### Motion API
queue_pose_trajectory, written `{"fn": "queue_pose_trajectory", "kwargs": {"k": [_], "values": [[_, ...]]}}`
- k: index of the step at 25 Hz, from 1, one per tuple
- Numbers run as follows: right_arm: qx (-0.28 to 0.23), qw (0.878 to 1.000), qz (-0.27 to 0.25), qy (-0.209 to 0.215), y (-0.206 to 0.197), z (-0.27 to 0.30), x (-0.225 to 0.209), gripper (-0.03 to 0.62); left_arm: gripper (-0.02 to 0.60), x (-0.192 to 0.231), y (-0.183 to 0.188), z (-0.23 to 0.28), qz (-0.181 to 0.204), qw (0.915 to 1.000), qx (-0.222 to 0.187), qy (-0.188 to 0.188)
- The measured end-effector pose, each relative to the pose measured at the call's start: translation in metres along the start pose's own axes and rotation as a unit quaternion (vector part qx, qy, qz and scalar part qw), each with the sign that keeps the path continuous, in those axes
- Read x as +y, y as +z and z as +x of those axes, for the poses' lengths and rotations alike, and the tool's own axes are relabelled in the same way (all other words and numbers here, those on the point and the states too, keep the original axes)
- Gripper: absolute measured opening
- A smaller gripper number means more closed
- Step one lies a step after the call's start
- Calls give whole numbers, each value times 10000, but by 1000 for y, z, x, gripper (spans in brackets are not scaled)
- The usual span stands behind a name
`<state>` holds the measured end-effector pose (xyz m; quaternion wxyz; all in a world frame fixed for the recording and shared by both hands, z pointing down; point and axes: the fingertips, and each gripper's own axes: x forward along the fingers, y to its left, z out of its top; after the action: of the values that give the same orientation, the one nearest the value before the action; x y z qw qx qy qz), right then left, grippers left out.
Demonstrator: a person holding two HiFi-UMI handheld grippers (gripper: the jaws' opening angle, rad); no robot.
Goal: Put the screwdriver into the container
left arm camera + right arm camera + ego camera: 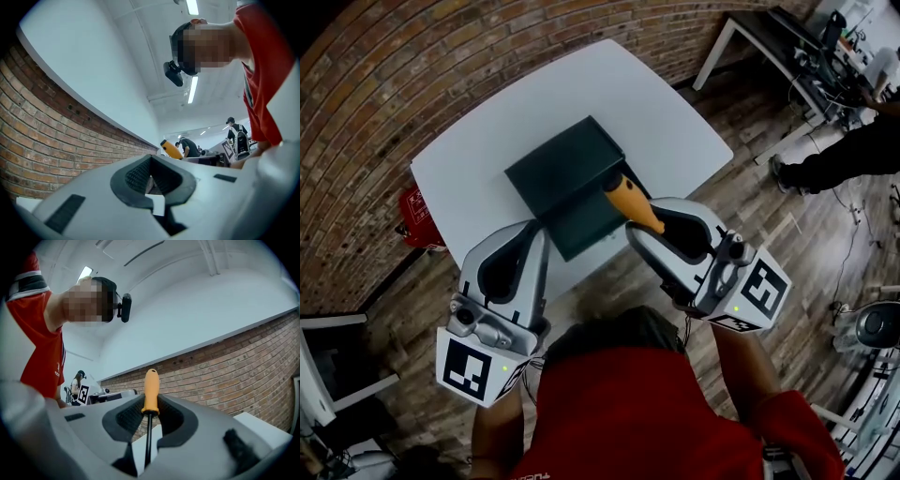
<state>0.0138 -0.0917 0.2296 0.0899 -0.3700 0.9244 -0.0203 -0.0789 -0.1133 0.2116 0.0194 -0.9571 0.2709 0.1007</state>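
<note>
1. A brick wall [412, 66] fills the head view from 9 to 12 o'clock. A wooden floor [769, 225] runs from 2 to 5 o'clock.
2. A white table [656, 103] stands at the middle of the view, reaching toward 12 o'clock.
3. The person's red shirt [628, 412] fills the 6 o'clock edge.
4. A dark container [567, 173] sits on the table, on the side toward the person. One of its corners points to 12 o'clock.
5. The left gripper [534, 228] is at 7 o'clock of the container, over the table's near edge. In its own view its jaws [151, 159] are clenched tip to tip with nothing between them.
6. The right gripper [642, 217] is at 4 o'clock of the container. In its own view it [150, 401] is grasping the screwdriver [151, 390] where handle meets shaft. The handle stands up beyond the pads and the dark shaft runs back toward the camera.
7. In the head view the screwdriver's [633, 202] orange handle lies over the container's 4 o'clock edge and points to 11 o'clock. Whether it touches the container cannot be told.
8. A red object [414, 214] sits on the floor at 9 o'clock of the table, beside the wall.
</note>
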Motion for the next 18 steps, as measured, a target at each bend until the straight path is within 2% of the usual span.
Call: {"fn": "queue_pose_trajectory", "kwargs": {"k": [6,18], "values": [[319,9985,-303,314,1,14,-24,87,12,19,-5,18,-89,9997,-17,223],[741,9871,-536,1311,-7,42,-53,87,12,33,-22,41,148,9953,129,947]]}}
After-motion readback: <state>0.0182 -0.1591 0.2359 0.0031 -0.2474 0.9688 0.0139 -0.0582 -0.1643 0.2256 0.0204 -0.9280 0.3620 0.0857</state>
